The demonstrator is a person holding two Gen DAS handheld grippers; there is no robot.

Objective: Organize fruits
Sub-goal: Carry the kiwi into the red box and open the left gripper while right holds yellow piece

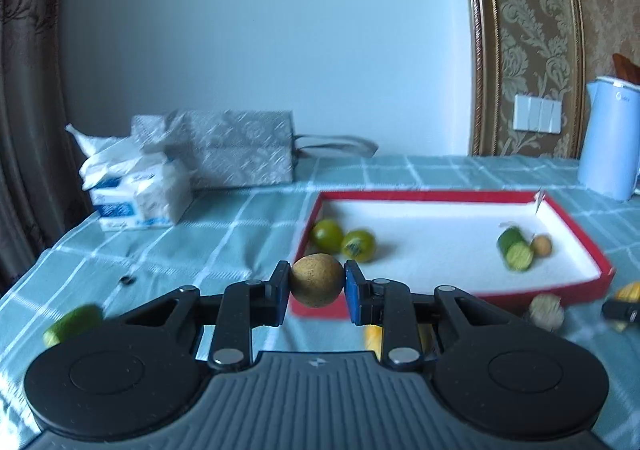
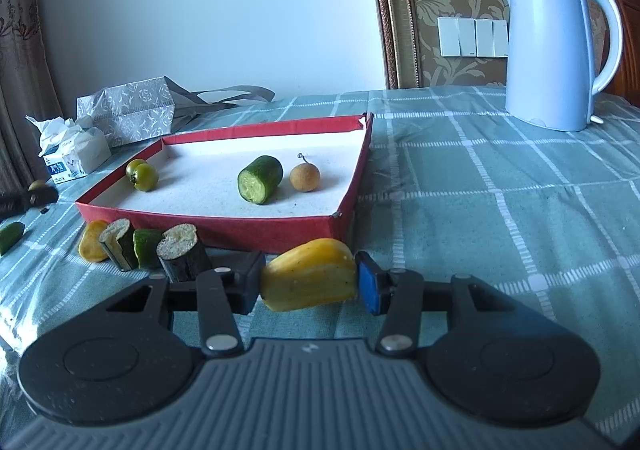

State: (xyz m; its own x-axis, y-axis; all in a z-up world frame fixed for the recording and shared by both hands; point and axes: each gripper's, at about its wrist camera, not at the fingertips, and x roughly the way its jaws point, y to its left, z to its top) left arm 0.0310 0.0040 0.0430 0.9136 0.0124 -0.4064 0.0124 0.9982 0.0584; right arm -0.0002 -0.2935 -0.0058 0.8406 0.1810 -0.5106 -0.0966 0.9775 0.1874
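While my left gripper (image 1: pixel 317 282) clamps a brown longan (image 1: pixel 317 280) squarely between its pads at frame centre, I see it raised level before the red tray (image 1: pixel 440 196). My right gripper (image 2: pixel 310 282) grasps a yellow fruit piece (image 2: pixel 310 280), held low just short of the tray's near wall.

left gripper (image 1: pixel 317 282) and right gripper (image 2: pixel 309 281) each clamp something between level jaws.

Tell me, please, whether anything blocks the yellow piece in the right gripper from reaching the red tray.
Only the tray's near wall lies between the yellow piece and the bare tray floor beyond; the right gripper must clear it.
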